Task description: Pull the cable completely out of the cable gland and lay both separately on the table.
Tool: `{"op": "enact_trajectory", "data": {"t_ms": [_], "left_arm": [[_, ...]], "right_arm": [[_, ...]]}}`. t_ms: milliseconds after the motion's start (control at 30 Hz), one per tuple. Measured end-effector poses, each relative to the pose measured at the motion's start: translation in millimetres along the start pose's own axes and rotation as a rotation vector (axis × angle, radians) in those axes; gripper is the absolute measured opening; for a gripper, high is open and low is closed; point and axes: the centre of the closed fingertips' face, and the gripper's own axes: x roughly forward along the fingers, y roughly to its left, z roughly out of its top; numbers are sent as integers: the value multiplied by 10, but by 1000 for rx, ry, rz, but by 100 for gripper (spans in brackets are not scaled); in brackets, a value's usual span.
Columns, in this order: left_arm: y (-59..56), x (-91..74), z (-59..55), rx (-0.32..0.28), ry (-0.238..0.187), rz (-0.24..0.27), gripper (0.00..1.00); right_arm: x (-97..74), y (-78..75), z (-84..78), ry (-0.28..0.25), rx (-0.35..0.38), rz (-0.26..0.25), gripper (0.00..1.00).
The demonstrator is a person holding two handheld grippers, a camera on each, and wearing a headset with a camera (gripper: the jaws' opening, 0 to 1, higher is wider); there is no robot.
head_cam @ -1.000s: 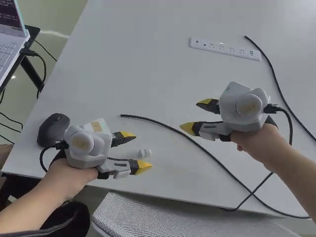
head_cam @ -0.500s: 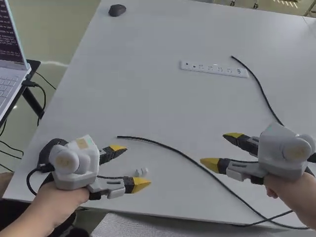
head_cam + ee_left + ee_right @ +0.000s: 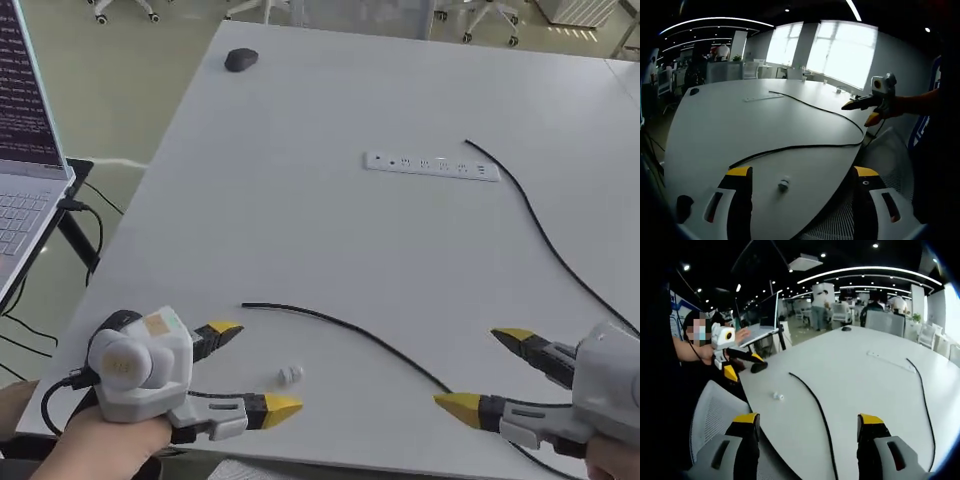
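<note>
We stood in a broad open office, with long light strips (image 3: pixel 865 270) curving across a dark ceiling, tall bright windows (image 3: pixel 840 55) along one wall, and people (image 3: pixel 880 302) seated at far desks. Most of what lay before us was the large white table (image 3: pixel 300 180), smooth and matte, with a rounded near edge. A grey mesh chair (image 3: pixel 715 415) was pushed up beside that edge, and rolling office chairs (image 3: pixel 250 8) stood on the pale floor beyond the far side. An open laptop (image 3: pixel 25 170) sat on a stand off the table's left side. A white power strip (image 3: pixel 432 166) lay flat toward the far middle, and its black cord (image 3: pixel 540 230) ran away to the right. The black cable (image 3: pixel 340 330) lay loose on the table in a shallow curve, its free end at the near left and the rest trailing toward the near right edge. The left tongs (image 3: pixel 262 367) hovered low over the near left corner, released and empty. The right tongs (image 3: pixel 472 368) hung over the near right edge, also released and empty. A dark mouse (image 3: pixel 241 60) rested at the far left corner. The small white cable gland (image 3: pixel 290 375) lay on the table by itself, near the cable's free end but apart from it, just ahead of the left tongs' yellow tips.
</note>
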Motion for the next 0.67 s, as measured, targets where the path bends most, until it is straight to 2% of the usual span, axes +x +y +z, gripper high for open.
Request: {"op": "enact_trajectory", "data": {"t_ms": [100, 233, 500, 600, 667], "left_arm": [[1, 6, -80, -11, 35, 0, 86], [-1, 6, -106, -32, 39, 7, 89], [-63, 18, -90, -32, 35, -8, 93], [-59, 20, -74, -33, 30, -9, 94], [-49, 25, -79, -39, 36, -6, 96]], "right_arm": [[-25, 0, -106, 6, 16, 6, 83], [-63, -31, -223, 23, 49, 14, 90], [-107, -8, -247, 22, 76, 53, 99], [-99, 44, -286, 58, 51, 70, 99], [-85, 69, -291, 63, 46, 80, 99]]}}
